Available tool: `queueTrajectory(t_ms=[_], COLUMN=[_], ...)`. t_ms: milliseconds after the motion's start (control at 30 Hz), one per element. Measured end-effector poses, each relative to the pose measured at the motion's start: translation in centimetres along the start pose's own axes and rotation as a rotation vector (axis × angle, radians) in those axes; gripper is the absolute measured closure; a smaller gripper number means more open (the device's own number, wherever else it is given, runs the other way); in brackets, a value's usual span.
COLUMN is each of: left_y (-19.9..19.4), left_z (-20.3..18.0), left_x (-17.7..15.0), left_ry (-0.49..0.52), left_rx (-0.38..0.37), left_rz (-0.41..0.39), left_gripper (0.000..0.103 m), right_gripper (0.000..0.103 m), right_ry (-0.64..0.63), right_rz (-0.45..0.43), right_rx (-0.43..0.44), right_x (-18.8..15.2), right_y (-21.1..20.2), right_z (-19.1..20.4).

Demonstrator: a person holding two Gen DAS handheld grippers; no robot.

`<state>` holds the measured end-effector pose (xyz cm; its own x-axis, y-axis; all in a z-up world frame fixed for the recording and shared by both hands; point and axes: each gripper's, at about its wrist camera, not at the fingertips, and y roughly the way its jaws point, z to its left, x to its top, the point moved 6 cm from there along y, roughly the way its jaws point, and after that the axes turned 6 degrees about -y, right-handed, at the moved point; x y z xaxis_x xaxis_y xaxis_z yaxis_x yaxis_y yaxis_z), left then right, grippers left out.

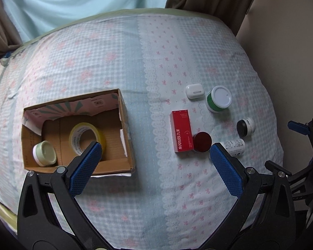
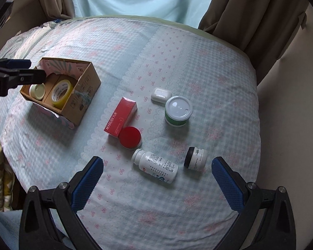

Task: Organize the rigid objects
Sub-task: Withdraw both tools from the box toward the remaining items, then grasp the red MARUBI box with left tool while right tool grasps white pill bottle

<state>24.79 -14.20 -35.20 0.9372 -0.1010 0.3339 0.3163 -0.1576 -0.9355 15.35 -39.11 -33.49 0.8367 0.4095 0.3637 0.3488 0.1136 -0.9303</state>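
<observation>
Though toppled, white bottle [image 2: 156,166] looks intact.

Both cameras look steeply down on the bed [image 1: 119,62] from the near edge, toward the curtains [image 2: 250,10] at the far side. The left view sits close over the box [image 1: 127,129] and catches the items to its right, with the right gripper [image 1: 302,137] at its right edge. The right view hangs nearer the bottle [image 2: 156,166] and jars, the box [image 2: 87,95] off to its left. Both share the box, red carton [image 1: 182,133] and the jars.
</observation>
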Motion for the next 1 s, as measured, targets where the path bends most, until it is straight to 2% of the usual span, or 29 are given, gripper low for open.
queueTrajectory(t_ms=[233,467,600,700,733,900,967,1000], left_y=[7.9,15.3,18.5,20.1,20.6,22.6,23.3,23.6], left_z=[-2.2,-4.3,-4.8,-5.1,-5.2,-5.7,-5.8,-5.8], left_x=[0.0,0.0,0.2,0.3,0.2,0.2,0.1,0.1], left_ry=[0.035,0.076,0.09,0.081,0.08,0.069,0.061,0.055], left_rx=[-0.005,-0.015,-0.015,-0.032,-0.035,-0.042,-0.04,-0.039], left_rz=[0.1,0.2,0.246,0.277,0.289,0.331,0.347,0.354], left_gripper=[0.0,0.0,0.006,0.013,0.017,0.024,0.029,0.036], right_gripper=[0.0,0.001,0.012,0.014,0.018,0.036,0.04,0.042], right_ry=[-0.136,-0.408,-0.578,-0.683,-0.715,-0.836,-0.874,-0.889], right_rz=[0.056,0.132,0.179,0.208,0.216,0.272,0.286,0.29], right_rx=[0.019,-0.011,-0.008,0.004,0.007,0.051,0.063,0.067], right_x=[-1.5,-3.2,-4.4,-5.0,-5.1,-5.8,-5.9,-6.0], right_y=[5.6,11.7,14.5,16.0,16.4,18.0,18.4,18.5], right_z=[-0.4,1.3,2.8,3.7,4.0,5.0,5.3,5.4])
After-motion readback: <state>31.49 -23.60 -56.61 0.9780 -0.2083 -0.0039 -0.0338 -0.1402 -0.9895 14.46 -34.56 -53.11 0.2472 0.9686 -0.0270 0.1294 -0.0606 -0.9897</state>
